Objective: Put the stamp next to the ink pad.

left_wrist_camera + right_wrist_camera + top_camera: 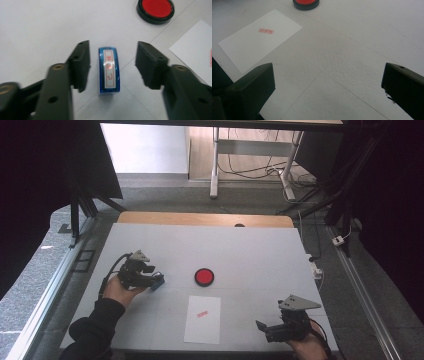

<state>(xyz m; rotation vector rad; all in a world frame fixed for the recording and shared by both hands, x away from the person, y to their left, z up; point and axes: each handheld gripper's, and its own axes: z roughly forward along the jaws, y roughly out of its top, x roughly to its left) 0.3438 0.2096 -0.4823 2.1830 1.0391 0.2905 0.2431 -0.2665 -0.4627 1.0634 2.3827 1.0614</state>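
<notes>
A blue transparent stamp (pixel 109 70) with a white label and red characters stands on the white table (pixel 225 245). My left gripper (pixel 112 53) is open around it, with a gap between each pad and the stamp. In the high view the stamp (pixel 159 284) sits at the tip of the left gripper (pixel 156 279), left of a round red ink pad (pixel 204 276). A white sheet of paper (pixel 202 320) bearing a small red stamp mark (pixel 201 314) lies in front of the pad. My right gripper (pixel 262 327) rests open at the front right, nothing between its jaws (pixel 328 75).
The ink pad (pixel 155 8) lies beyond and to the right of the left gripper. The paper (pixel 257 42) and ink pad (pixel 306 2) lie ahead and left of the right gripper. Metal rails run along both sides of the table; desk legs and cables stand behind it.
</notes>
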